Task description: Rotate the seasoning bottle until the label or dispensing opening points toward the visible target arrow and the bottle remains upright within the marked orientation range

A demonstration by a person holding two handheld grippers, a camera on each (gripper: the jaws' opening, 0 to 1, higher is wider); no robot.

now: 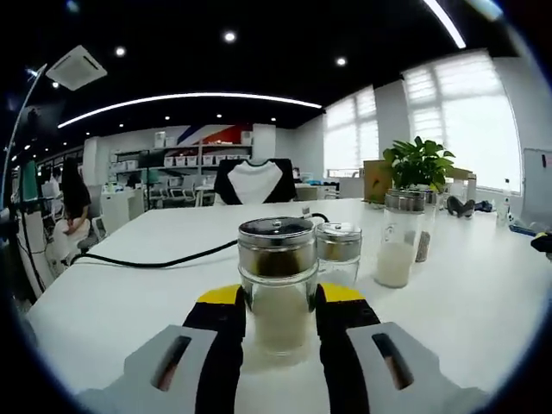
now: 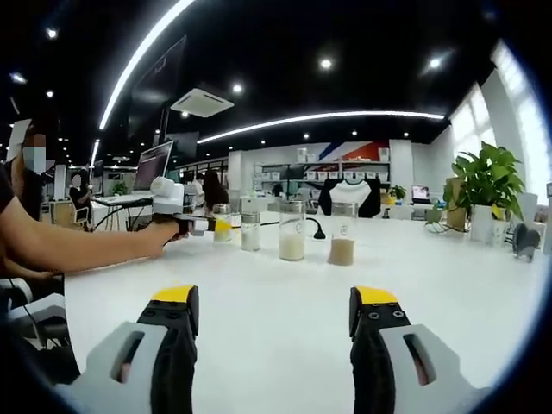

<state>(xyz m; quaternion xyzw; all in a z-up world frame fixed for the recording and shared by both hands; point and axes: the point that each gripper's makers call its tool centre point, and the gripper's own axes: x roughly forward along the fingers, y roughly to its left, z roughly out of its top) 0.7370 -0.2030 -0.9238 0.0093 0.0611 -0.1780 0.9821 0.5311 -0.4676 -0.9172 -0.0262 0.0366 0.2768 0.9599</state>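
Left gripper view: your left claw (image 1: 278, 312) is clamped on the upright seasoning bottle (image 1: 277, 285) standing on the white bench (image 1: 129, 302), its metal lid uppermost; three more shakers stand just behind it. Right gripper view: your right claw (image 2: 272, 312) hangs with jaws apart over bare bench, well short of the bottle row.

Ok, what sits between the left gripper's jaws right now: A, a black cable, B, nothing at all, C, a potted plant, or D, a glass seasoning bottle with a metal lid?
D: in the left gripper view the left gripper has its jaws on either side of the glass seasoning bottle with a metal lid.
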